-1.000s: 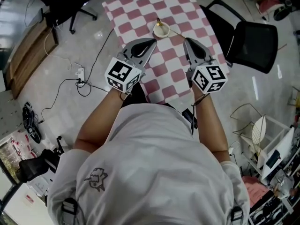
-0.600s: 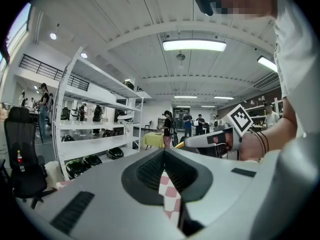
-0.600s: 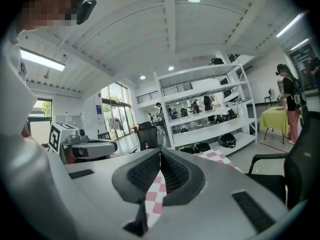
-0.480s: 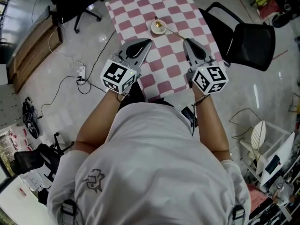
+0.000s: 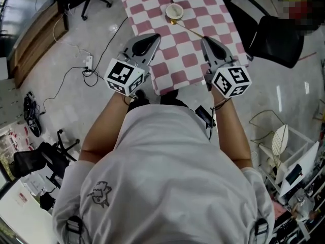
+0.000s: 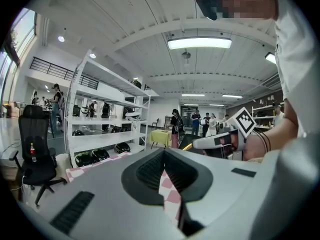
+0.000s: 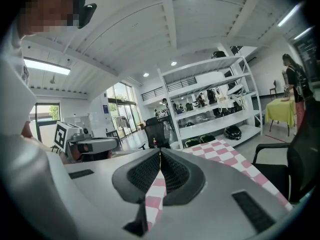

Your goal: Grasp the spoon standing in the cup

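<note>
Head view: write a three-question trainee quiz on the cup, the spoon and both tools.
1. True or false: the left tool grips the spoon.
2. The cup stands on: A) the checked tablecloth; B) the floor; C) a chair.
3. Fill in: the jaws of the right tool are ___.

Key: 1 false; 2 A; 3 shut.

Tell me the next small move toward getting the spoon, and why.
Probably open the right gripper and ease it forward: its jaws are shut and empty, short of the cup, and the spoon handle leans toward its side.
</note>
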